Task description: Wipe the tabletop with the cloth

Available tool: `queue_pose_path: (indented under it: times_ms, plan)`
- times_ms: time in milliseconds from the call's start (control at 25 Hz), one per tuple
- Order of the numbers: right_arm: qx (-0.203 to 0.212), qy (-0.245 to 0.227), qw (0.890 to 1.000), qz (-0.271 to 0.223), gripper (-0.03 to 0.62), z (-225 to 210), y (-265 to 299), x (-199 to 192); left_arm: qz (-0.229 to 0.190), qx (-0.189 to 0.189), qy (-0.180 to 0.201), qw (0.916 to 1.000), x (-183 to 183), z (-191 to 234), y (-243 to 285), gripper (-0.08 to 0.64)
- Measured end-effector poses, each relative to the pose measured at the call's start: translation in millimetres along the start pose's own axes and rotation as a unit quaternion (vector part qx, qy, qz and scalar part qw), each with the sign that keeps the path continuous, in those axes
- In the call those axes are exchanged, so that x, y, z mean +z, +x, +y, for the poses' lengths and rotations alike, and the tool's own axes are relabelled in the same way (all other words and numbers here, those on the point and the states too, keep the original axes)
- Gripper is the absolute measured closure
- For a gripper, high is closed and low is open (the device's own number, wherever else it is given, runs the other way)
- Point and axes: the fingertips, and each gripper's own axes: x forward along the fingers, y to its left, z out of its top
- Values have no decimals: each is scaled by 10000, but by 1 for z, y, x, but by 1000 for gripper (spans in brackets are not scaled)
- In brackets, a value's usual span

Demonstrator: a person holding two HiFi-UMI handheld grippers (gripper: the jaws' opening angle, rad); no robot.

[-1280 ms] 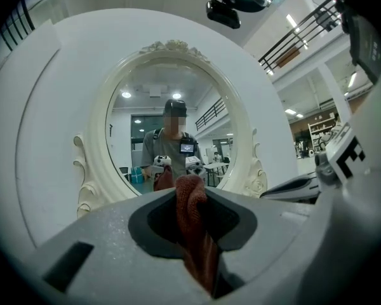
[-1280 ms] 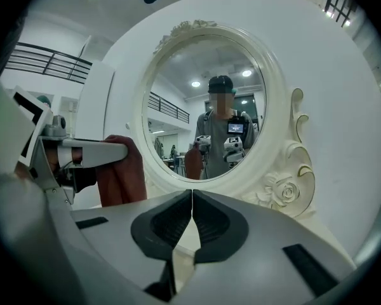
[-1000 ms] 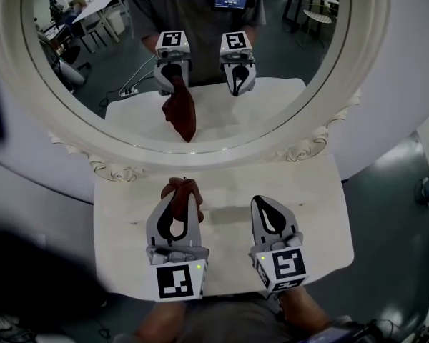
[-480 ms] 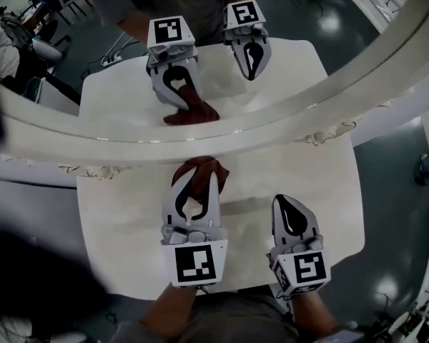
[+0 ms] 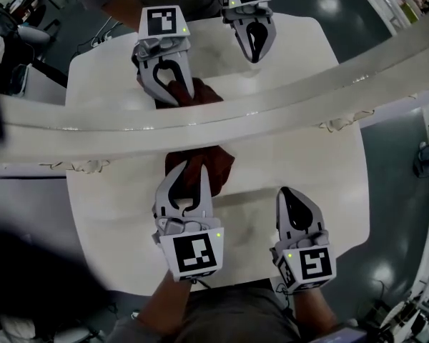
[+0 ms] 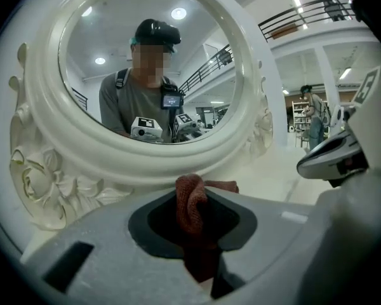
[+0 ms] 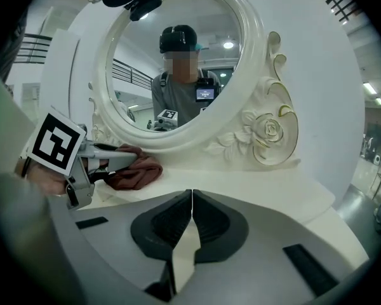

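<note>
One cloth (image 5: pixel 219 164), one tabletop (image 5: pixel 125 209), one mirror (image 5: pixel 286 100), two claws: left claw (image 5: pixel 189 173), right claw (image 5: pixel 285 192).

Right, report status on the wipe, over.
Left gripper shut on cloth, cloth on tabletop. Right gripper shut, empty. Mirror frame close ahead of cloth.

The left gripper (image 5: pixel 188 176) covers the cloth (image 5: pixel 222 163) on its near part; the mirror frame (image 5: pixel 286 100) runs off both side edges.

No legible text or numbers.
</note>
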Motion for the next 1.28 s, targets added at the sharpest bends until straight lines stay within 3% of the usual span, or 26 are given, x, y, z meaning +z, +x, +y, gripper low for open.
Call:
queue_pose_path:
  times_ms: [240, 400, 600, 840, 1280]
  plan:
    - [70, 97, 9998, 180, 577, 15, -9, 14, 176, 29, 230, 9996, 7, 19, -14, 485]
    - [280, -149, 9993, 217, 577, -5, 6, 12, 299, 328, -1, 9990, -4, 10, 2, 485]
    - [589, -135, 9979, 242, 577, 5, -18, 29, 414, 410, -6, 9983, 19, 3, -30, 485]
    - [614, -275, 9977, 105, 577, 13, -12, 25, 236, 489, -155, 9984, 11, 7, -33, 485]
    - [848, -436, 9954, 132, 577, 8, 2, 24, 289, 741, -196, 9966, -1, 13, -27, 485]
